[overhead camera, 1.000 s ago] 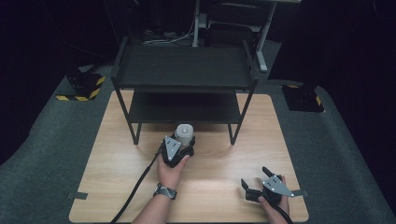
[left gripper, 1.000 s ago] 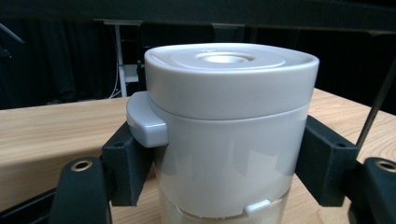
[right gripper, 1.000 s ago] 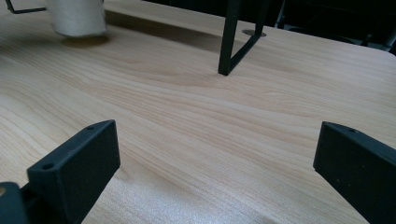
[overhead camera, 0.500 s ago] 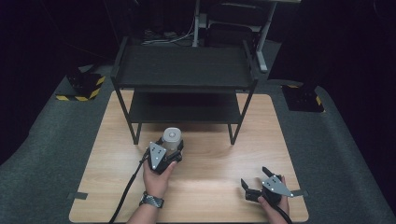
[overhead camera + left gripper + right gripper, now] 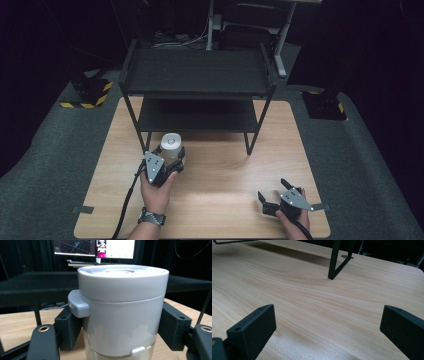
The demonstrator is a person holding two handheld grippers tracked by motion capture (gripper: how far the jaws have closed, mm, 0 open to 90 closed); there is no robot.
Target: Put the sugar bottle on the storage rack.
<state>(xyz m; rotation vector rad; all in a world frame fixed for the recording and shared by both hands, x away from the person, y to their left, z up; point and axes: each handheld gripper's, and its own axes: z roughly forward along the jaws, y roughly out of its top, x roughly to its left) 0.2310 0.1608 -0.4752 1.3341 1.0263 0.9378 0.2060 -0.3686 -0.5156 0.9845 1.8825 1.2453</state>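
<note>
A clear jar with a grey lid (image 5: 170, 143) is at the left front of the black two-tier rack (image 5: 197, 75), close to its front left leg. My left gripper (image 5: 169, 156) is shut on the jar. In the left gripper view the jar (image 5: 120, 315) sits close up, with a black jaw pressed against each of its sides below the lid. I cannot tell whether the jar rests on the wood or hangs just above it. My right gripper (image 5: 272, 191) lies low at the table's front right, open, with bare wood between its jaws (image 5: 327, 325).
The wooden table (image 5: 225, 165) carries the rack across its back half. The rack's front right leg (image 5: 334, 262) stands ahead of my right gripper. Monitors (image 5: 100, 247) glow behind the rack. Dark carpet surrounds the table.
My left gripper has carried the jar leftward along the front of the rack, toward the rack's front left leg. The right gripper has stayed where it was.
</note>
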